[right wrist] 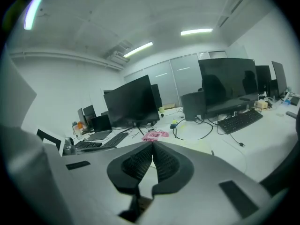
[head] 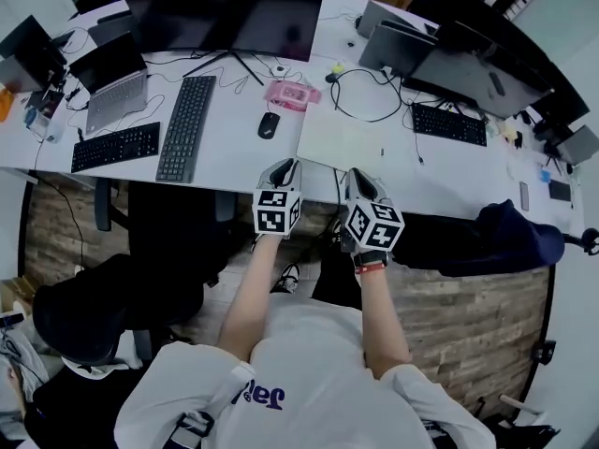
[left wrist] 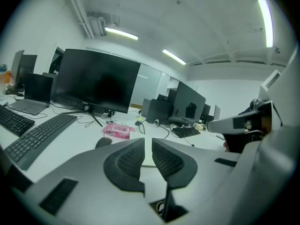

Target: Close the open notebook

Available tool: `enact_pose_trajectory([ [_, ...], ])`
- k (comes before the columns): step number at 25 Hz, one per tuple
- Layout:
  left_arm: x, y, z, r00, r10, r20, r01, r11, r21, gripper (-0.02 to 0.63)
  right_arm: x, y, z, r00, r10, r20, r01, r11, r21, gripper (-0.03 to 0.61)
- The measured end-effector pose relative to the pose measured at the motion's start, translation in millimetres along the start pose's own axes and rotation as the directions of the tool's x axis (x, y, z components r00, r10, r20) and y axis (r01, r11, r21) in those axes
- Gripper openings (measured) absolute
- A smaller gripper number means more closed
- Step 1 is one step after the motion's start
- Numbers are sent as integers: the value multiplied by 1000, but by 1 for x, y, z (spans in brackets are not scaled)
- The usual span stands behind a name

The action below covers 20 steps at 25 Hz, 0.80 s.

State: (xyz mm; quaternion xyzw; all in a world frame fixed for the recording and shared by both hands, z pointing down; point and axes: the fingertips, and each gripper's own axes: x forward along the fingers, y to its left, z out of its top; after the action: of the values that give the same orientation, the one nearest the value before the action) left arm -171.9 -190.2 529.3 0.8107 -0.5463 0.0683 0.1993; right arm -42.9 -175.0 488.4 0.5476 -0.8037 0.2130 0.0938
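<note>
A pale cream notebook [head: 342,140] lies flat on the white desk [head: 234,162], just past both grippers; in the right gripper view the notebook [right wrist: 202,147] shows as a pale yellow sheet beyond the jaws. My left gripper [head: 284,167] hovers at the desk's near edge, left of the notebook's near corner. Its jaws [left wrist: 148,142] stand a narrow slit apart with nothing between them. My right gripper [head: 358,177] hangs over the near edge in front of the notebook, its pads [right wrist: 153,145] meeting at the tips and holding nothing.
A black mouse [head: 269,124] and a pink packet [head: 292,94] sit left of the notebook, a looped black cable [head: 365,96] behind it. Keyboards [head: 186,127] [head: 449,124], a large monitor [head: 229,12] and a laptop [head: 117,82] fill the desk. A black chair [head: 168,232] stands below.
</note>
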Motion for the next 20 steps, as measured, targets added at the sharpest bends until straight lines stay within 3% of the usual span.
enact_pose_trajectory([
  [5,22,11,-23,999,13,-41,-15,999,-50,46,17,-15,-10,1000,14,-24,-14,1000,-2,0],
  [12,59,13,-53,996,12,-93,-22,995,-101,115,41,-34,-26,996,72,-51,-73,997,-14,20],
  [20,106,23,-84,988,37,-151,-64,983,-172,167,69,-68,-27,993,80,-89,-82,997,-15,9],
])
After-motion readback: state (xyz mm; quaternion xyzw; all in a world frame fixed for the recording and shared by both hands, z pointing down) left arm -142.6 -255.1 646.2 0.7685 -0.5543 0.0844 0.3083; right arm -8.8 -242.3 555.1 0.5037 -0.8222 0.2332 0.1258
